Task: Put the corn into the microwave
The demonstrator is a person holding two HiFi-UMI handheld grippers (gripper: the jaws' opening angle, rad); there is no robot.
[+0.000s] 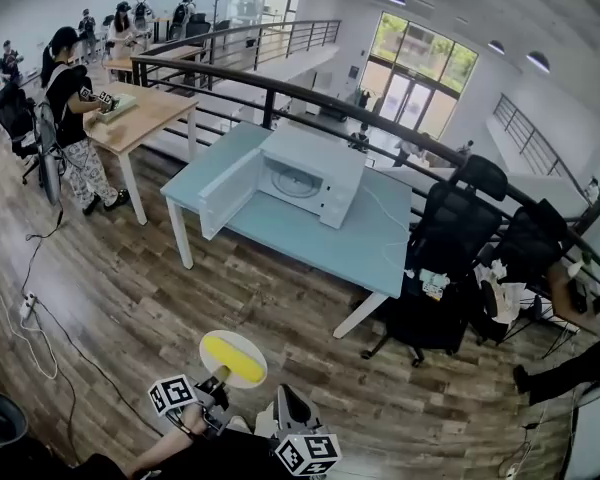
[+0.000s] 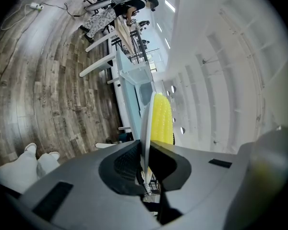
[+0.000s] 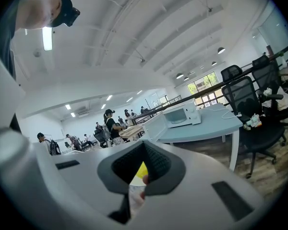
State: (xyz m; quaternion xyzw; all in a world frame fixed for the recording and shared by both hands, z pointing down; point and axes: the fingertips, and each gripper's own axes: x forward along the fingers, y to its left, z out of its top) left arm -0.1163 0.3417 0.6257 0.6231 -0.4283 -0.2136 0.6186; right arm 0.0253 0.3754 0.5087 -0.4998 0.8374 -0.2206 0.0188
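A yellow corn cob [image 1: 233, 356] lies on a small white plate [image 1: 250, 373] held low over the wood floor. My left gripper [image 1: 218, 377] is shut on the plate's near rim. In the left gripper view the plate [image 2: 146, 123] stands edge-on between the pads, with the corn [image 2: 162, 119] on its right side. My right gripper [image 1: 283, 395] hangs just right of the plate, shut and holding nothing. The white microwave [image 1: 313, 175] stands ahead on a light blue table [image 1: 370, 243] with its door [image 1: 226, 192] swung open to the left. The right gripper view also shows the microwave [image 3: 182, 115].
Black office chairs [image 1: 448, 243] stand at the table's right end. A dark railing [image 1: 280, 90] runs behind the table. A person [image 1: 72, 118] stands at a wooden table far left. Cables [image 1: 30, 313] trail over the floor, and a grey bin [image 1: 0, 418] sits at the lower left.
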